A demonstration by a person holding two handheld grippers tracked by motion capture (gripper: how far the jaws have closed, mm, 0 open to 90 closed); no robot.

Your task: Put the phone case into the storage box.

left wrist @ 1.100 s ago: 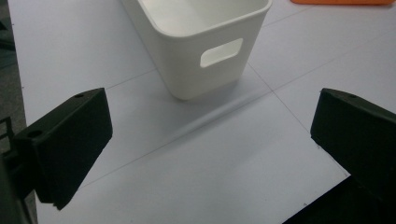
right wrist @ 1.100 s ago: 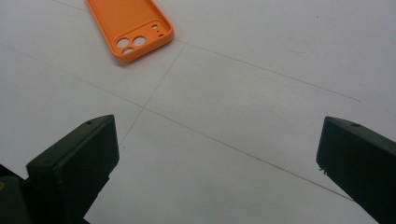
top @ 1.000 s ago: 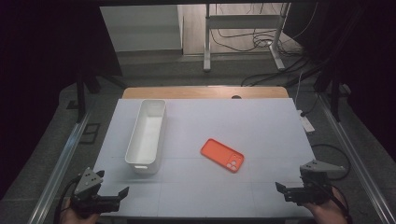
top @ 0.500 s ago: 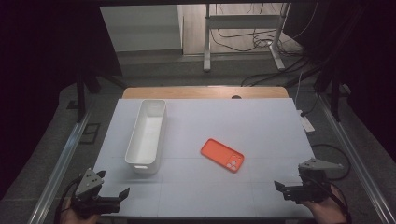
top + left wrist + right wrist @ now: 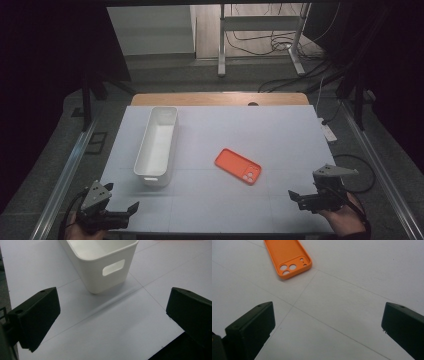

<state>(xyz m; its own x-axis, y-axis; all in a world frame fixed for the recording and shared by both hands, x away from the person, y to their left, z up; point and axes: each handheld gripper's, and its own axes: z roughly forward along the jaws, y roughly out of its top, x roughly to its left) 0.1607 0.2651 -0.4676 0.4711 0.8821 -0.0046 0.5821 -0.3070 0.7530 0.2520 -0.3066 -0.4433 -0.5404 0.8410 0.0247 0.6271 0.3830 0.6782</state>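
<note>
An orange phone case (image 5: 238,166) lies flat near the middle of the white table (image 5: 280,135), camera holes toward the near right; the right gripper view has it (image 5: 287,255) at top left. A long white bin (image 5: 157,144) stands left of it, empty, its handle slot facing me (image 5: 113,267). My left gripper (image 5: 131,210) hovers at the near left corner, open, with nothing between its jaws, a short way before the bin's end. My right gripper (image 5: 296,197) is at the near right, open, pointing toward the case from a short distance.
A wooden strip (image 5: 220,98) edges the table's far side. Metal rails (image 5: 65,170) run along both sides. A desk frame (image 5: 260,35) and cables lie on the floor beyond. A power strip (image 5: 327,131) sits by the right edge.
The right gripper has shifted slightly; the left gripper, case and bin have stayed put.
</note>
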